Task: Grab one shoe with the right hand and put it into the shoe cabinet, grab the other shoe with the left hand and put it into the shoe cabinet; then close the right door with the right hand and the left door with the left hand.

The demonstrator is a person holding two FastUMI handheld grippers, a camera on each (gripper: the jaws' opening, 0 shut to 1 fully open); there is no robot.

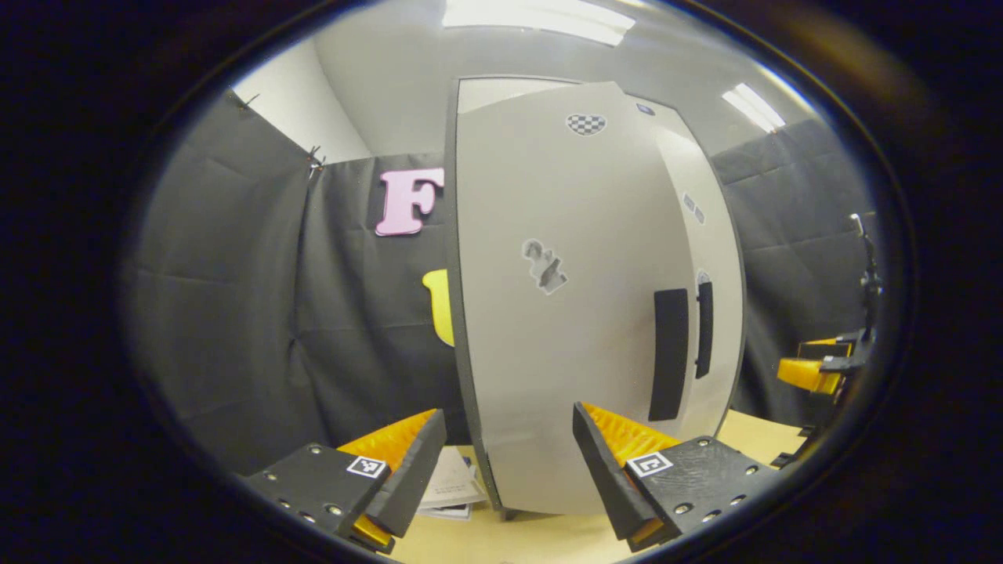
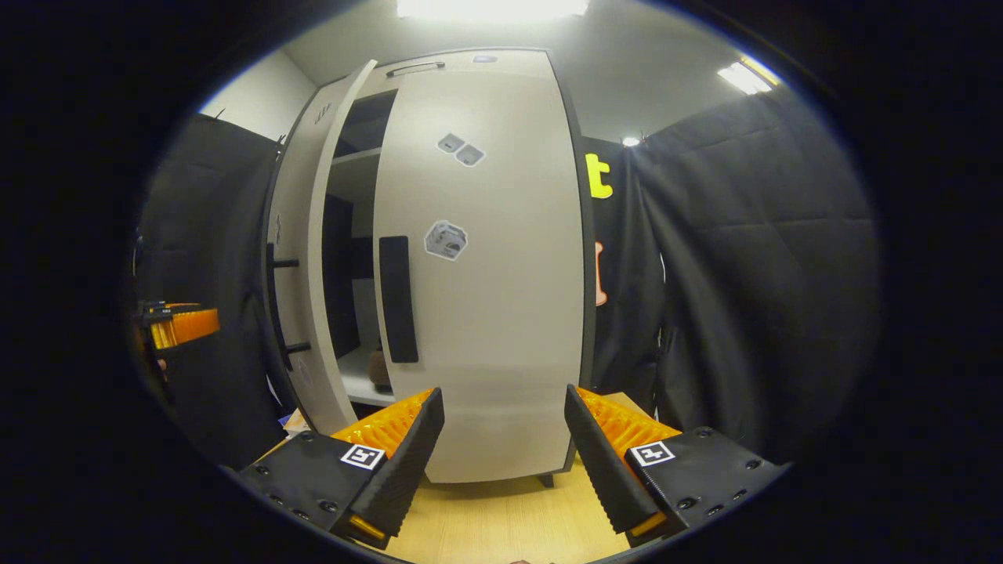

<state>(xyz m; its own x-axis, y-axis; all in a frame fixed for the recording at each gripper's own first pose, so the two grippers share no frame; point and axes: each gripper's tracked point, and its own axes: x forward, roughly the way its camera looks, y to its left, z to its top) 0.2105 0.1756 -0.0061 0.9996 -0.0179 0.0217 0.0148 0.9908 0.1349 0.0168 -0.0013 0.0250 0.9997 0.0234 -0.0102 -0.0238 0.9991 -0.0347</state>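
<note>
1. Two doors on the shoe cabinet (image 2: 470,70): left door (image 2: 302,258) stands ajar, right door (image 2: 486,298) looks closed. Rigid, smooth matte panels; light swing expected.
2. A shoe (image 2: 379,368) sits on the lower shelf (image 2: 356,384), mostly hidden.
3. Bar handle (image 2: 280,301) is the natural hold; a flat push could do.
4. Left gripper (image 1: 508,462) and right gripper (image 2: 503,454): jaws released, empty, above the wood-grain worktop (image 2: 501,517).

No legible text anywhere: stickers (image 2: 446,240) on the shoe cabinet (image 2: 486,313) doors too small to read, papers (image 1: 453,486) on the counter (image 1: 533,540) blurred.
</note>
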